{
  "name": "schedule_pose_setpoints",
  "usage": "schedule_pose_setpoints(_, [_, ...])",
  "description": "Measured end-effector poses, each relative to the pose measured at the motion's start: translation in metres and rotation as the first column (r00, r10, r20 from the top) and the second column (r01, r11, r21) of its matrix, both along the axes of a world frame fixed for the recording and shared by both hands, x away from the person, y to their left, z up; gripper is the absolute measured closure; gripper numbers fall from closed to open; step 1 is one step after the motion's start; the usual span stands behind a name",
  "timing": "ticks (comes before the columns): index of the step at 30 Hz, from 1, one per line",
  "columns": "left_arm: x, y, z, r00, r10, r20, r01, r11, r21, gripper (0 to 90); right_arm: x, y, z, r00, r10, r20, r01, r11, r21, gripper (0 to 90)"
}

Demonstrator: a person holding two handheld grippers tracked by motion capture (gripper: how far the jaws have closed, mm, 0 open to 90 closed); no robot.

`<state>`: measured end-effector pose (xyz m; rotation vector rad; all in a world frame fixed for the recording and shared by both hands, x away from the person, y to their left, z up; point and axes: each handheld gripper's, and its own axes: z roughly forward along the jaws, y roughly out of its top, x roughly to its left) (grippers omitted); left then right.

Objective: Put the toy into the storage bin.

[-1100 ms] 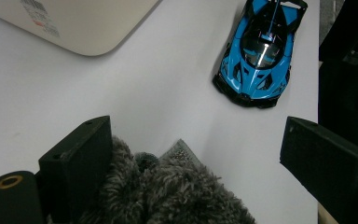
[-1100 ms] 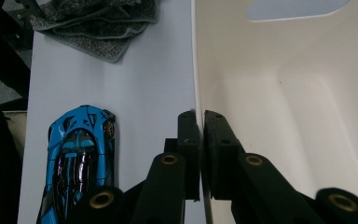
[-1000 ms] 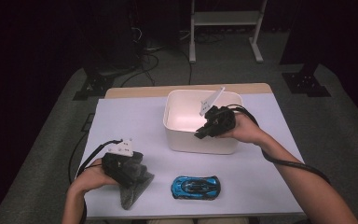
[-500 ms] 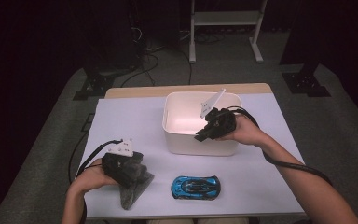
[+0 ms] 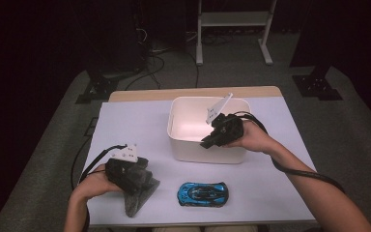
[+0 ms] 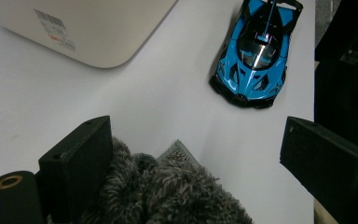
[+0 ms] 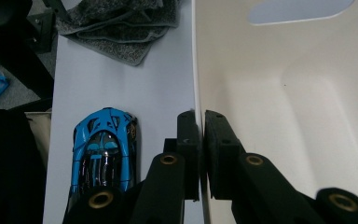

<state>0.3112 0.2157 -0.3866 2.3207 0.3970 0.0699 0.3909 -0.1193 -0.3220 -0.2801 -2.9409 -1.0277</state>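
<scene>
A white plastic bin (image 5: pixel 193 152) stands on the white table, empty inside. My right gripper (image 5: pixel 208 141) is shut on the bin's near wall; in the right gripper view the jaws (image 7: pixel 200 116) pinch the thin rim, one pad inside and one outside the bin (image 7: pixel 279 107). My left gripper (image 5: pixel 142 186) rests at the front left over a grey fuzzy cloth (image 5: pixel 137 203). In the left gripper view its jaws (image 6: pixel 198 135) stand wide open, with the cloth (image 6: pixel 168 191) lying between them against the left jaw. A blue toy car (image 5: pixel 203 193) sits between the cloth and the bin.
The table (image 5: pixel 140 125) has free room at the left and behind the cloth. The car (image 6: pixel 256 51) lies close to the front edge, nose toward my left gripper. A metal stand (image 5: pixel 232 29) and cables are on the floor beyond the table.
</scene>
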Motion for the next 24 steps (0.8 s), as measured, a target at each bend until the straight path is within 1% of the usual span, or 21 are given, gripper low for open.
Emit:
schedule_pose_setpoints(1, [0.0000, -0.0001, 0.0000, 1.0000, -0.001, -0.001, 0.001, 1.0000, 0.000, 8.8, -0.0003, 0.0005, 0.0002, 1.0000, 0.006, 0.005, -0.006, 1.000, -0.004, 84.1])
schedule_pose_setpoints(3, [-0.0004, -0.0002, 0.0004, 1.0000, -0.003, 0.001, 0.003, 1.0000, 0.002, 8.8, 0.0002, 0.0004, 0.0005, 1.0000, 0.002, 0.000, -0.002, 1.000, -0.006, 84.1])
schedule_pose_setpoints(6, [-0.0002, 0.0002, 0.0002, 1.0000, 0.000, 0.001, 0.000, 1.0000, -0.001, 8.8, 0.0009, -0.0003, -0.0001, 1.0000, 0.004, -0.008, -0.004, 1.000, 0.002, 83.8])
schedule_pose_setpoints(14, [-0.0001, -0.0011, -0.0010, 1.0000, -0.003, -0.004, 0.003, 1.0000, -0.001, 8.8, 0.0003, -0.0014, -0.0007, 0.9998, 0.015, -0.010, -0.015, 1.000, 0.005, 83.4])
schedule_pose_setpoints(18, [-0.0001, -0.0008, -0.0006, 1.0000, -0.003, -0.003, 0.003, 1.0000, -0.001, 8.8, 0.0005, -0.0035, 0.0009, 0.9994, 0.033, -0.015, -0.032, 0.999, 0.012, 83.3])
schedule_pose_setpoints(19, [0.0000, -0.0010, -0.0008, 1.0000, -0.002, -0.004, 0.002, 1.0000, -0.002, 8.8, 0.0006, -0.0035, 0.0011, 0.9993, 0.031, -0.020, -0.031, 0.999, 0.010, 82.8])
schedule_pose_setpoints(21, [0.0002, -0.0015, -0.0011, 1.0000, -0.004, -0.005, 0.004, 1.0000, 0.000, 8.8, 0.0004, -0.0032, 0.0015, 0.9998, 0.021, -0.007, -0.021, 1.000, 0.006, 80.0])
schedule_pose_setpoints(24, [-0.0002, -0.0014, -0.0009, 1.0000, -0.005, -0.002, 0.005, 1.0000, -0.001, 8.8, 0.0004, -0.0030, 0.0009, 0.9996, 0.020, -0.020, -0.020, 1.000, 0.007, 76.9])
